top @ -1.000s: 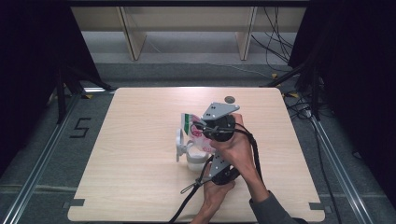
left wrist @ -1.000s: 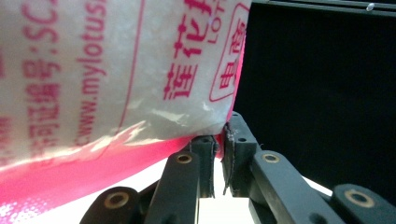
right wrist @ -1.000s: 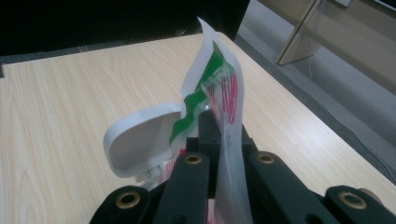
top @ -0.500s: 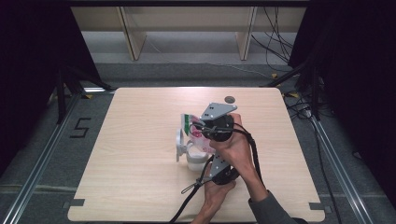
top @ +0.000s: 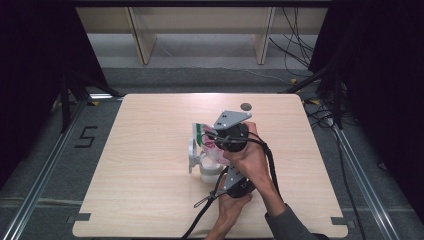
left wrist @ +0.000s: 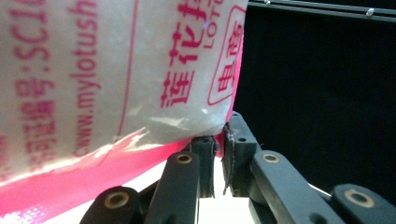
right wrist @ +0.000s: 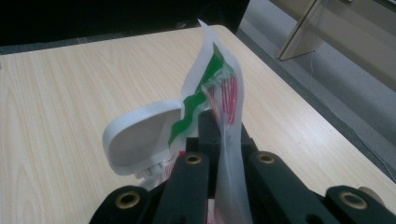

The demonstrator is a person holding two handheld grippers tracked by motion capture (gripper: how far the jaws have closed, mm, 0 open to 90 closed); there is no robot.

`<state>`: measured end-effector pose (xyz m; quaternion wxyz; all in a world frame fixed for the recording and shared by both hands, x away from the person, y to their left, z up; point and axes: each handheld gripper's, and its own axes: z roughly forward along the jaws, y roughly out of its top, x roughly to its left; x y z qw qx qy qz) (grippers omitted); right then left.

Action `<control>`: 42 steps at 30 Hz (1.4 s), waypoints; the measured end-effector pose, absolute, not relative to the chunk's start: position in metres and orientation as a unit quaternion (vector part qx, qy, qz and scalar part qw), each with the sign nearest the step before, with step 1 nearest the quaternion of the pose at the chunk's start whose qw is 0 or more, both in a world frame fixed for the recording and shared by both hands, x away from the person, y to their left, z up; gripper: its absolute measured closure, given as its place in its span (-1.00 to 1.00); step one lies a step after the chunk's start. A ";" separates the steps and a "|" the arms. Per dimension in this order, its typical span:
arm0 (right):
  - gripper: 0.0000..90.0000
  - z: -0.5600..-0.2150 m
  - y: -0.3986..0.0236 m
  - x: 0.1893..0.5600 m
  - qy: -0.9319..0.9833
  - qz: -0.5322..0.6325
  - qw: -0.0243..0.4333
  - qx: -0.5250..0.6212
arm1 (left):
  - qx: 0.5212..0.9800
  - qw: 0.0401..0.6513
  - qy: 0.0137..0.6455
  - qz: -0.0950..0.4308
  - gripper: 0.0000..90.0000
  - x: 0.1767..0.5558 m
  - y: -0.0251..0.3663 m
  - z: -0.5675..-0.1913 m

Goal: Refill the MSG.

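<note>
A white plastic bag [top: 206,139] with pink print and a green stripe hangs over a small white tub [top: 210,174] at the table's middle. The tub's hinged lid [top: 191,152] stands open to the left. My right gripper [top: 214,136], the one with the grey plate, is shut on the bag's top edge [right wrist: 224,88]; the open lid [right wrist: 140,135] shows just behind it. My left gripper [top: 226,176], held lower and nearer the person, is shut on the bag's pink bottom seam [left wrist: 140,149], its jaws [left wrist: 218,140] pressed together at the bag's corner.
A small dark disc [top: 246,106] lies near the table's far edge. The wooden table [top: 150,200] has open surface left and right of the hands. Cables [top: 202,215] trail toward the front edge. Shelf legs [top: 142,40] stand beyond the table.
</note>
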<state>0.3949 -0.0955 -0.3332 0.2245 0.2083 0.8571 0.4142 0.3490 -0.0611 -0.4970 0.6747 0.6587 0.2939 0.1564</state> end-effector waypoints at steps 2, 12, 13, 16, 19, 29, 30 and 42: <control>0.97 -0.333 -0.096 0.395 0.859 0.413 0.223 0.206 | 0.658 0.674 0.296 0.159 0.86 0.349 -0.062 -0.497; 0.97 -0.333 -0.095 0.395 0.858 0.414 0.223 0.207 | 0.668 0.662 0.300 0.160 0.86 0.348 -0.060 -0.496; 0.97 -0.333 -0.095 0.395 0.858 0.414 0.225 0.205 | 0.668 0.662 0.300 0.161 0.86 0.348 -0.060 -0.496; 0.97 -0.333 -0.095 0.395 0.860 0.412 0.222 0.205 | 0.667 0.662 0.300 0.161 0.86 0.348 -0.060 -0.496; 0.97 -0.333 -0.095 0.395 0.860 0.411 0.218 0.209 | 0.664 0.666 0.299 0.161 0.86 0.348 -0.060 -0.496; 0.97 -0.333 -0.094 0.395 0.858 0.413 0.223 0.208 | 0.646 0.686 0.293 0.163 0.86 0.352 -0.065 -0.497; 0.97 -0.333 -0.094 0.394 0.858 0.413 0.220 0.213 | 0.645 0.686 0.294 0.164 0.86 0.352 -0.066 -0.497; 0.97 -0.333 -0.092 0.394 0.861 0.408 0.221 0.208 | 0.643 0.689 0.294 0.162 0.86 0.352 -0.066 -0.497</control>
